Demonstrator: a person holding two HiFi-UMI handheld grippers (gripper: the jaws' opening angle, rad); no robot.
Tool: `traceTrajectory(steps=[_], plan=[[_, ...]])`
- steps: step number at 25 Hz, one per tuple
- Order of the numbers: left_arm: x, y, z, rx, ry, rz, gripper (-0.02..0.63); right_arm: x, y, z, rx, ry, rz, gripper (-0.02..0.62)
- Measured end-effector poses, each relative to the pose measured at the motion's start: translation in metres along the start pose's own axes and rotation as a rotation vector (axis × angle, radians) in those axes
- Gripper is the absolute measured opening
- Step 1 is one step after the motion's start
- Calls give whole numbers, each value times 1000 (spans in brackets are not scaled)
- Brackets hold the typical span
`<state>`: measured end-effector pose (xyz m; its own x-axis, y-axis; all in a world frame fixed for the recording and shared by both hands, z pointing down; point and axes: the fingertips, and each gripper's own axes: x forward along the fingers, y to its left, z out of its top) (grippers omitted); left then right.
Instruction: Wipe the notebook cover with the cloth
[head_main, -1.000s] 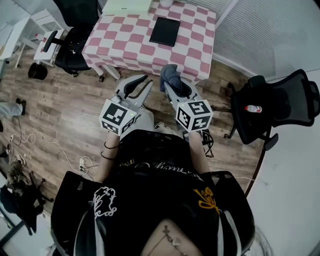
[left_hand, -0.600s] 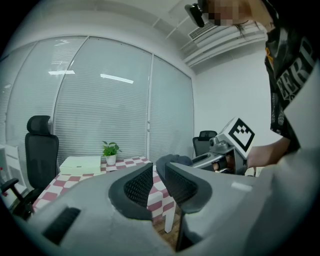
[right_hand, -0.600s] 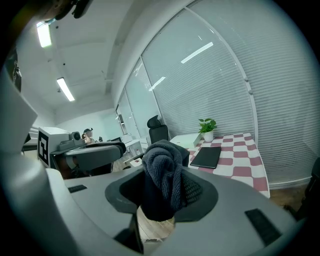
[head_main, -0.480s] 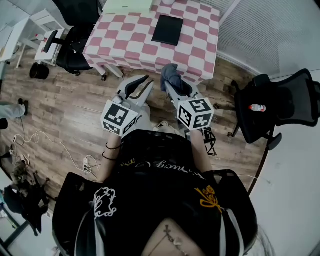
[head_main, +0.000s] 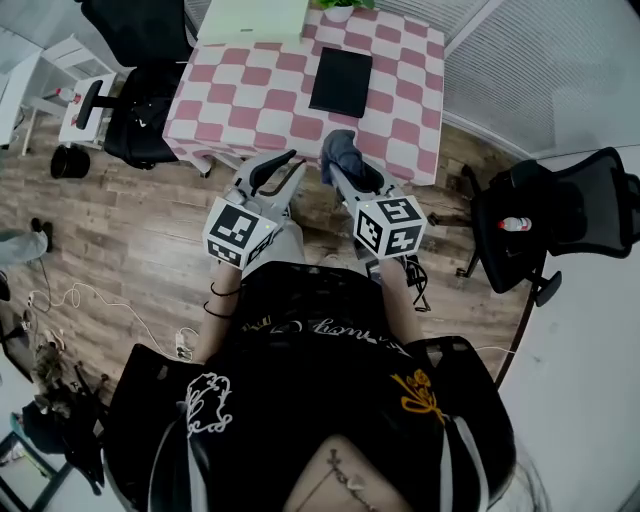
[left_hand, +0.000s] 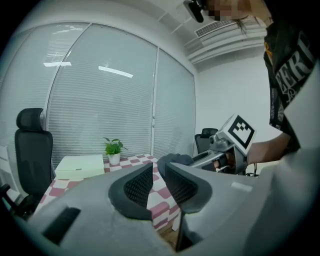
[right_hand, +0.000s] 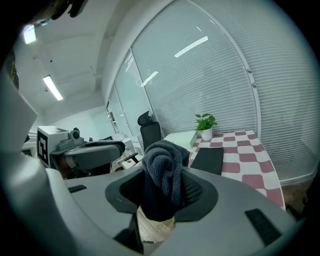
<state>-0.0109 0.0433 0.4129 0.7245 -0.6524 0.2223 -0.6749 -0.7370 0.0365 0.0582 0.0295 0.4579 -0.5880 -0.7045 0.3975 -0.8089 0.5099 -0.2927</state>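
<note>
A black notebook lies flat on the pink-and-white checked table; the right gripper view shows the notebook ahead. My right gripper is shut on a bunched dark blue-grey cloth, held short of the table's near edge. That cloth fills the jaws of the right gripper. Beside it, my left gripper holds nothing. In its own view the left gripper shows a narrow gap between its pads, with the cloth just to its right.
A pale green box and a potted plant stand at the table's far side. A black office chair carrying a bottle stands to the right, another chair to the left. Cables lie on the wood floor.
The table and notebook have shifted right and slightly down in the head view as the person moves. Both grippers keep their pose, with the cloth still held.
</note>
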Motion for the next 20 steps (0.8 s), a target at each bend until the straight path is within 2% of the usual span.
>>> traceTrajectory(steps=[10, 20], plan=[[29, 87, 3, 13, 30, -79, 71, 77, -14, 37, 14, 17, -71, 126], [43, 131, 4, 29, 23, -183, 71, 121, -25, 61, 35, 4, -171, 126]])
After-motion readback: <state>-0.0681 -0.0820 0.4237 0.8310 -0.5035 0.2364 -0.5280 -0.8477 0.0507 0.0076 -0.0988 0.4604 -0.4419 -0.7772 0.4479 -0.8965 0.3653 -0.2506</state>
